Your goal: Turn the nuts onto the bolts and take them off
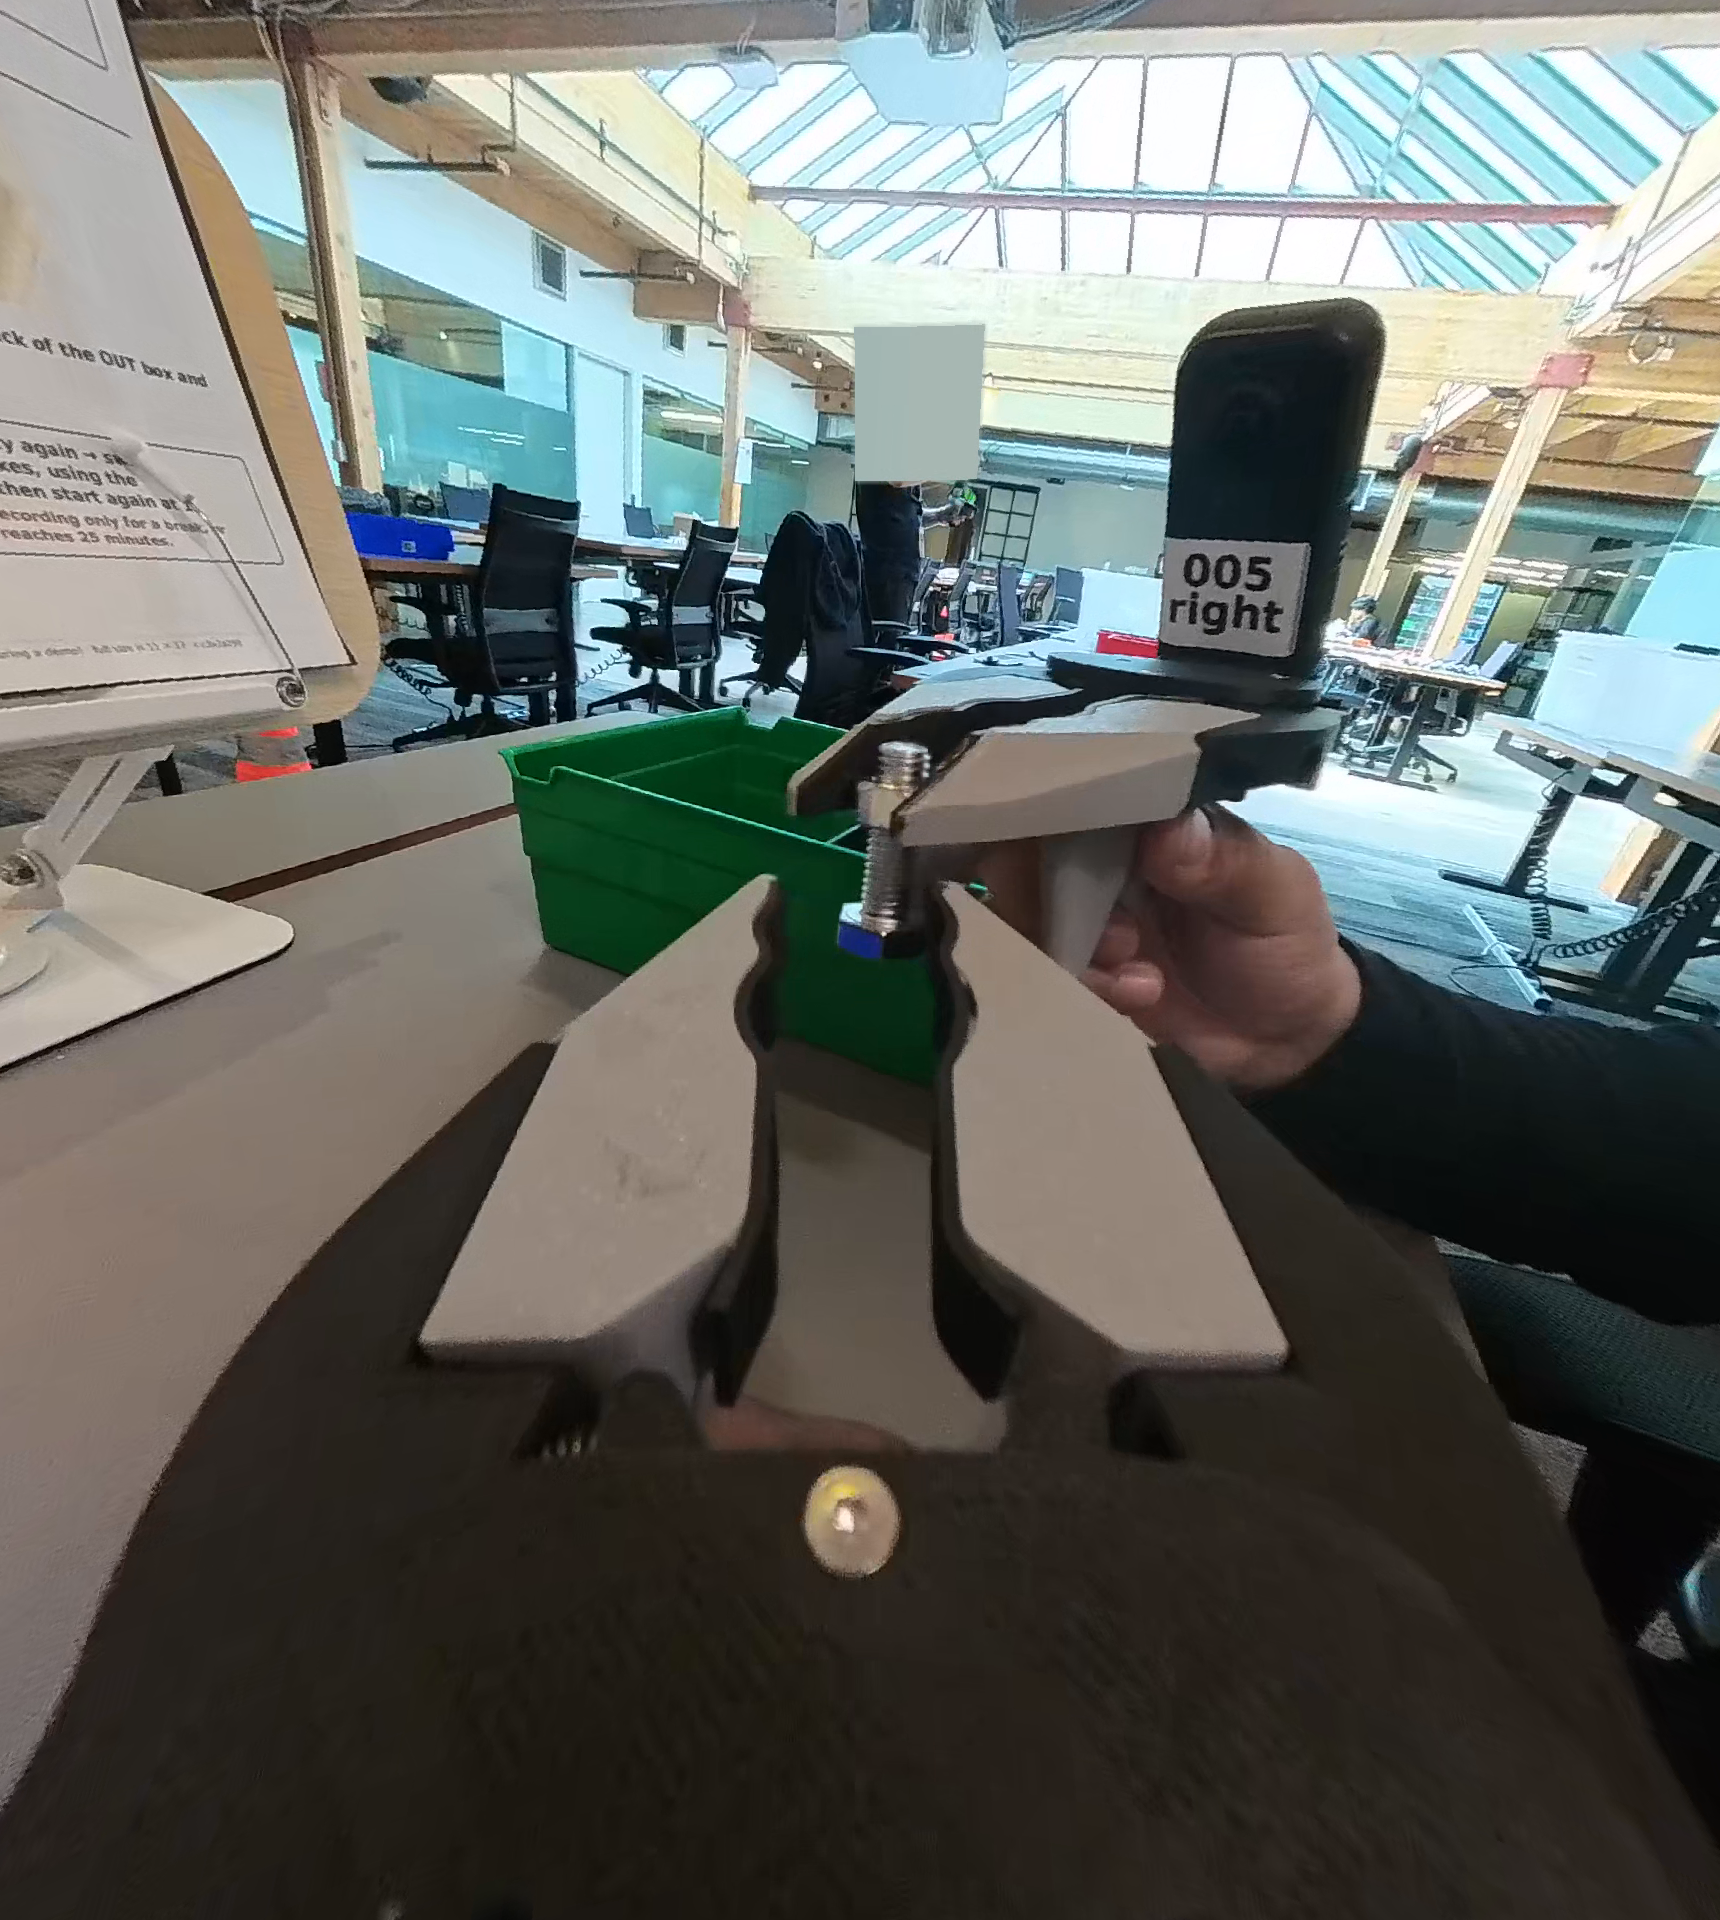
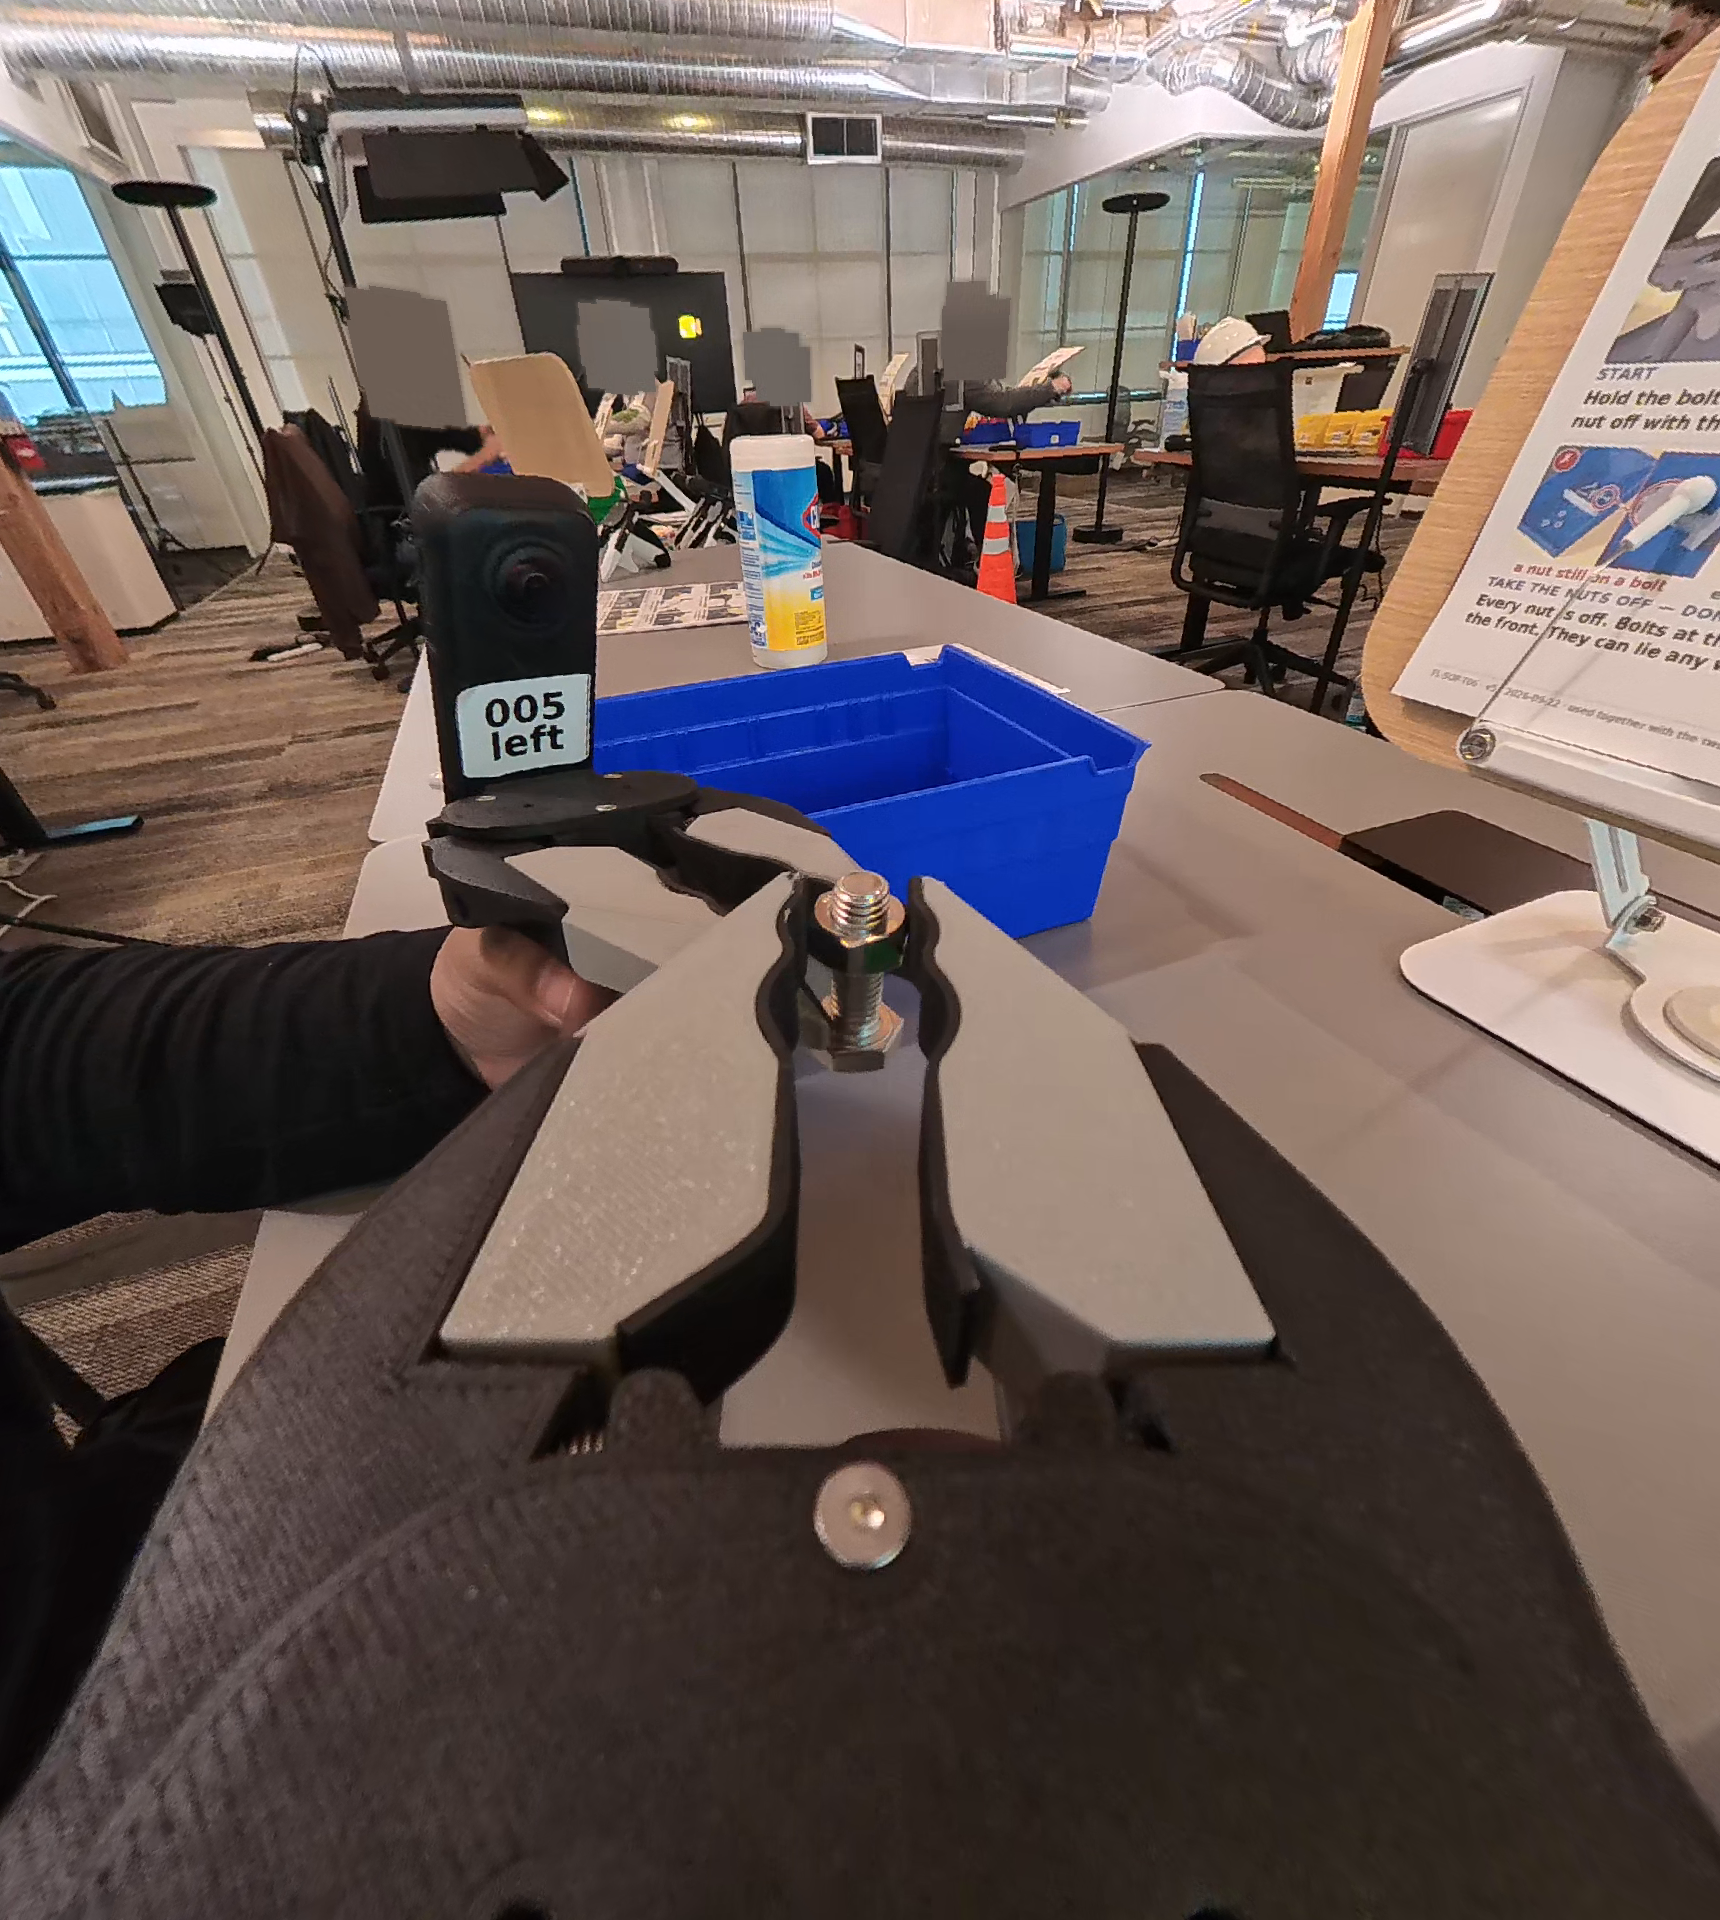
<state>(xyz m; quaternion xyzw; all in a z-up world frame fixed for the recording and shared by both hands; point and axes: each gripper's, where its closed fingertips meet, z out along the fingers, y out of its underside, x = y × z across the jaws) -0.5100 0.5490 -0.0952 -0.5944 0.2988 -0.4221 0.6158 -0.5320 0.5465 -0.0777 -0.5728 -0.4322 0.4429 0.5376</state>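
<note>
The left gripper (image 1: 861, 925) fingers clamp the upright silver threaded bolt (image 1: 882, 852) by its head. The right gripper (image 2: 851, 920) fingers pinch the silver hex nut (image 2: 858, 928) near its top.

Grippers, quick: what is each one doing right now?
Left gripper: jaws shut on the bolt at its head end.
Right gripper: jaws shut on the nut, partway along the thread.

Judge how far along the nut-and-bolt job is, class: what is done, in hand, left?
Done: the nut sits on the bolt, a few threads showing above it. In hand: the left hand-held gripper clamps the bolt's head, and the right hand-held gripper clamps the nut. Left: turning it along the thread; whether on or off cannot be told.
</note>
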